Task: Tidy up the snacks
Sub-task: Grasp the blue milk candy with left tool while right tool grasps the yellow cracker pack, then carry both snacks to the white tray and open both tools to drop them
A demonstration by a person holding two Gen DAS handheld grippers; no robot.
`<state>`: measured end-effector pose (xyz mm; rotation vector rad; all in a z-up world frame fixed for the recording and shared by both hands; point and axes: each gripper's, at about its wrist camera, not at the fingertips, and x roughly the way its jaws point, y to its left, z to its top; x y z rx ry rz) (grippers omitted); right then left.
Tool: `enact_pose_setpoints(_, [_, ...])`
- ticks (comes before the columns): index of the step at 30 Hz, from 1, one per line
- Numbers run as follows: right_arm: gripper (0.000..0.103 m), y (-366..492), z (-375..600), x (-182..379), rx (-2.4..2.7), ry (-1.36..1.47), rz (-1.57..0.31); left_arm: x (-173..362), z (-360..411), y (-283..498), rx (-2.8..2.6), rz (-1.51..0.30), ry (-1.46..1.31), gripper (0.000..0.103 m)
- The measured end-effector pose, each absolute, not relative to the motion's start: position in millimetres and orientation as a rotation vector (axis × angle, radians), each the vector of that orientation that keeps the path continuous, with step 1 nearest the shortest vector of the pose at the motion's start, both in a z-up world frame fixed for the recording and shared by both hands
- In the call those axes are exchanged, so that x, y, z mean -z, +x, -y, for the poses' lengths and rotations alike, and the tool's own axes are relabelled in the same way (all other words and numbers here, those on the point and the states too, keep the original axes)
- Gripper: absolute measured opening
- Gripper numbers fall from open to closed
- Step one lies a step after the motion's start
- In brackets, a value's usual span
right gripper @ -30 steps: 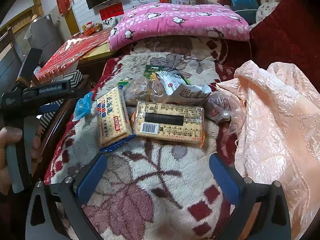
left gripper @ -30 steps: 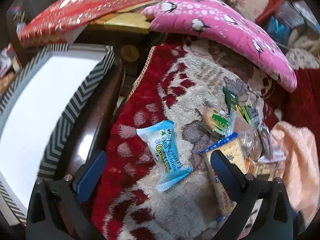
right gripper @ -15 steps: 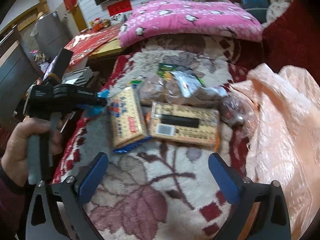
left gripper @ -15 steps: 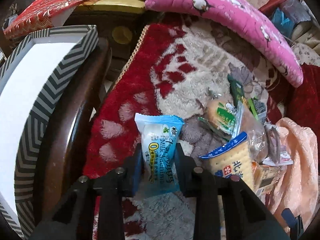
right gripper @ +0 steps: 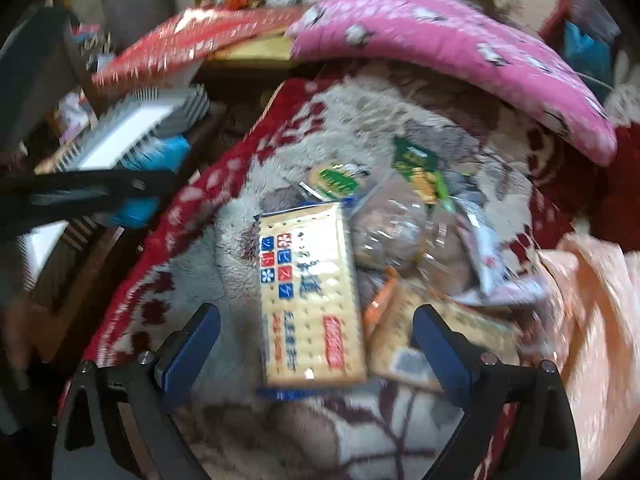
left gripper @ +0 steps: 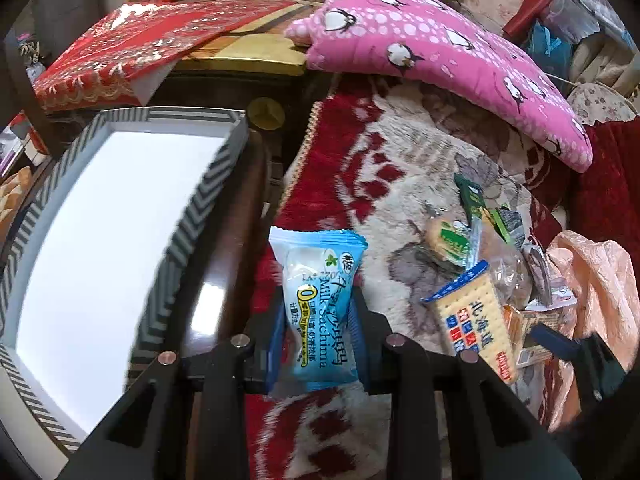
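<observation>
The left gripper (left gripper: 318,334), wide open a second ago, is now clamping the blue packet (left gripper: 318,312) and lifting it off the blanket (left gripper: 400,184), just beside the empty striped box (left gripper: 188,236). The right gripper (right gripper: 316,344) is swinging in with jaws wide, holding nothing, over the cracker pack (right gripper: 310,300). One snack is heading boxward; the pile (right gripper: 408,236) is still waiting.

My right-hand view is smeared with blur, so the cracker pack (right gripper: 310,296) lettering is unreadable. My left gripper (left gripper: 316,324) hides the blue snack packet's (left gripper: 318,280) lower sides.
</observation>
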<state>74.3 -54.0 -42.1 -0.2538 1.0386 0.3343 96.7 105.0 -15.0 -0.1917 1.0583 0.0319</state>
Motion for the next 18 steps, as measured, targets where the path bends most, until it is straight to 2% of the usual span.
enact_pose_setpoints(2, [0.097,78.7,46.2,50.1,-0.317,-0.323,-1.048,13.7,-109.3,93.3,-0.040,-1.055,-0.181,0.028])
enact_pose_setpoints(4, [0.091,81.1,41.7,57.1,-0.291,-0.403,-1.040,14.6,-112.6,91.5,-0.041,-1.059,-0.182,0.028])
enact_pose_setpoints(8, [0.058,80.1,39.9,58.3,-0.255,-0.513,-1.011,17.6,-118.3,88.7,-0.053,-1.064,-0.182,0.028])
enact_pose_setpoints(18, [0.058,54.6,56.9,5.3,-0.433,-0.203,-0.983,0.3,-130.1,74.6,-0.053,-1.039,-0.201,0.028])
